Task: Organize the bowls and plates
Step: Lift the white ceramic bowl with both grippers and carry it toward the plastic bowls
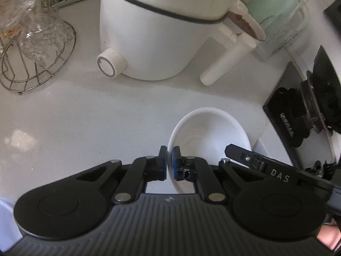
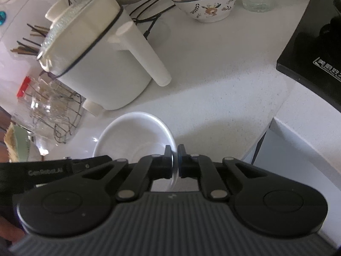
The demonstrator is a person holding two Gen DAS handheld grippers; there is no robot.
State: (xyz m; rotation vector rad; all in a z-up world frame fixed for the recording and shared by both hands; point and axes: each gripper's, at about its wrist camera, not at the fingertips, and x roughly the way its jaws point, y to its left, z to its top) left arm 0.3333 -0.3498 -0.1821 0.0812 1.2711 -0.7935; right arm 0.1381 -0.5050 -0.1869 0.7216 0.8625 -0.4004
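A plain white bowl (image 1: 208, 134) is held over the white counter by both grippers. My left gripper (image 1: 169, 160) is shut on the bowl's left rim. My right gripper (image 2: 174, 160) is shut on its right rim; the bowl (image 2: 132, 136) lies to the left of that gripper in the right wrist view. The right gripper's black body (image 1: 266, 166) shows beside the bowl in the left wrist view. A floral bowl (image 2: 207, 2) with brown food stands at the back of the counter.
A white electric pot (image 1: 157, 32) with a long handle stands behind the bowl. A wire rack with glassware (image 1: 36, 42) is at the left. A clear glass jug (image 1: 279, 27) stands at the back right. A black stove (image 2: 313, 49) lies at the right, by the counter edge (image 2: 277, 115).
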